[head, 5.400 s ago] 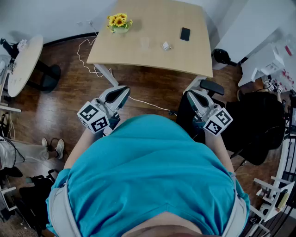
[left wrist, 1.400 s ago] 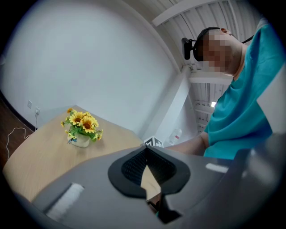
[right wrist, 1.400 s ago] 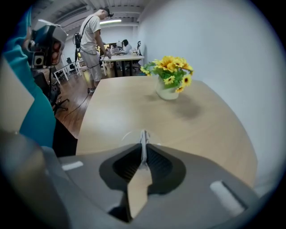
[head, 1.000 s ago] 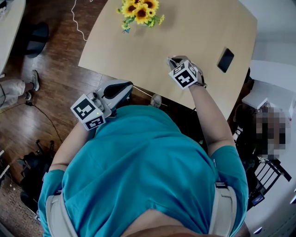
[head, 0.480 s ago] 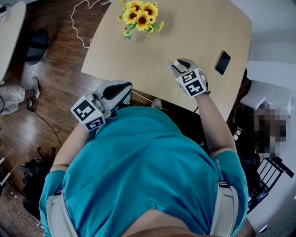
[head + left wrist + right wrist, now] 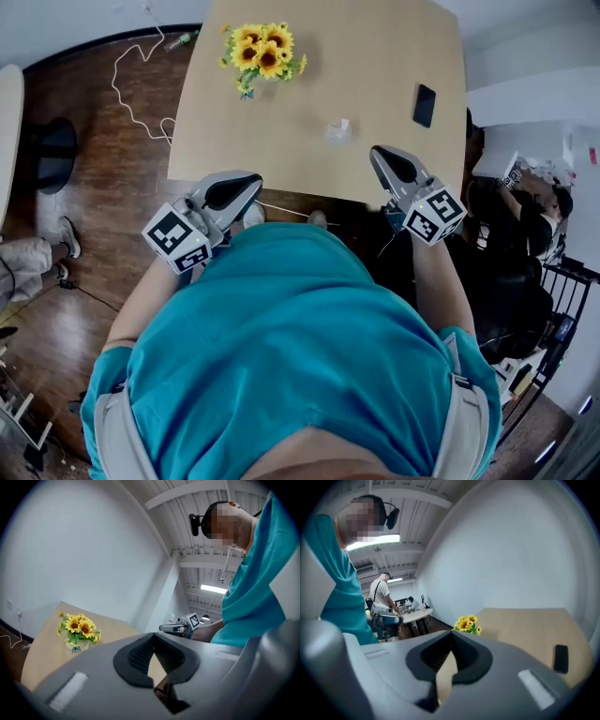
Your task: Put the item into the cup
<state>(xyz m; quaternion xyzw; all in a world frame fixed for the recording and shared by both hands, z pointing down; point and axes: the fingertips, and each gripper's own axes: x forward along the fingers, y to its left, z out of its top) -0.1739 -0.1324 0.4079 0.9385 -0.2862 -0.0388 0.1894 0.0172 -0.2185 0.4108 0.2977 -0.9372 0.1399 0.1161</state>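
Status: left gripper (image 6: 253, 184) jaws are held together, nothing clamped | right gripper (image 6: 377, 152) jaws are just closed, together, empty | cup (image 6: 336, 135) is seen on table (image 6: 281, 131) ahead of right fingertips, apart | item (image 6: 343, 123) at cup, inside or beside cannot be told

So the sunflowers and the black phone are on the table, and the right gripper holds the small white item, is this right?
Not quite. The right gripper holds nothing: the right gripper view shows its jaws, just closed, together with nothing between them. The sunflowers and the black phone are on the table, as you say.
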